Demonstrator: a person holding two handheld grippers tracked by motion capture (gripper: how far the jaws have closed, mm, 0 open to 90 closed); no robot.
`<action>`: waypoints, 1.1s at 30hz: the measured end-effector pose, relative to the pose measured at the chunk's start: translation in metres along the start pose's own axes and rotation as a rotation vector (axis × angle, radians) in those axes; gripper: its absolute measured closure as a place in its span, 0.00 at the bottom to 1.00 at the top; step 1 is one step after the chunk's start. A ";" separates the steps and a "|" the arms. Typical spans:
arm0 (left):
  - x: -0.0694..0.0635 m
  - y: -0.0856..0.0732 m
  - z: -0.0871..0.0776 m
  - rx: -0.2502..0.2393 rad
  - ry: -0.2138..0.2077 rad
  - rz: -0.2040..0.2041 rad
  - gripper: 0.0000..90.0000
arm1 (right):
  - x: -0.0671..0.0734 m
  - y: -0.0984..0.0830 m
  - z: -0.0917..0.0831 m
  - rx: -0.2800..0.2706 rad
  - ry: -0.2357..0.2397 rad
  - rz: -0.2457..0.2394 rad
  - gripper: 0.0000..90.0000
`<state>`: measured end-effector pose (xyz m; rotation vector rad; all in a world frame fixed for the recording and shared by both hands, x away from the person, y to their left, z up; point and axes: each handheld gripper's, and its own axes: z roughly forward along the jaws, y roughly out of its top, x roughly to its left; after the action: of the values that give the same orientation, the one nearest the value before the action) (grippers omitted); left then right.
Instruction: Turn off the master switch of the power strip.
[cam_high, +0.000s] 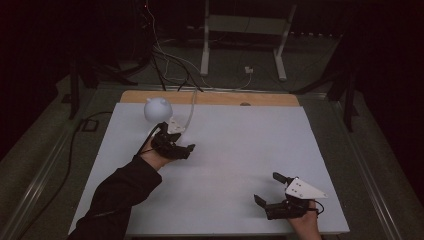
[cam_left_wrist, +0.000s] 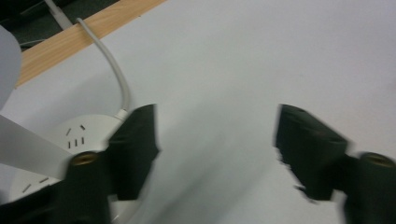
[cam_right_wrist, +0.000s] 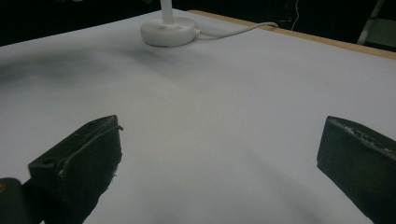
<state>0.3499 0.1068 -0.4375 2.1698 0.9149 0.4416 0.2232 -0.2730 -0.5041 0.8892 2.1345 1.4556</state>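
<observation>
A white-topped bench (cam_high: 235, 150) with a wooden far edge is shown from above in a dim room. A small white desk lamp (cam_high: 158, 110) with a rounded head is seen near the bench's far left corner; its round base (cam_right_wrist: 168, 31) lies flat on the white surface, and a white cable (cam_left_wrist: 115, 70) is led from the base over the wooden edge. The left hand-held gripper (cam_high: 176, 148) is held just in front of the lamp, low over the bench; its jaws are seen spread wide with nothing between them, and one jaw is placed just beside the lamp base (cam_left_wrist: 56, 140). The right hand-held gripper (cam_high: 267, 192) is held near the bench's near right corner, well apart from the lamp; its jaws are likewise parted widely and nothing is gripped. A dark sleeve (cam_high: 117, 197) is seen on the left forearm.
</observation>
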 end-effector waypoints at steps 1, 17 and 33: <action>0.000 0.000 -0.001 0.003 -0.026 0.002 0.18 | 0.000 0.000 0.000 0.000 0.000 -0.001 0.00; -0.007 -0.024 -0.020 -0.013 -0.207 0.049 0.00 | 0.000 0.000 0.000 0.004 -0.003 -0.006 0.00; -0.002 -0.071 -0.040 0.012 -0.234 0.067 0.00 | 0.002 0.000 0.002 0.013 -0.001 -0.012 0.00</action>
<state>0.2928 0.1594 -0.4630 2.2124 0.7189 0.2079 0.2232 -0.2704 -0.5051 0.8802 2.1473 1.4369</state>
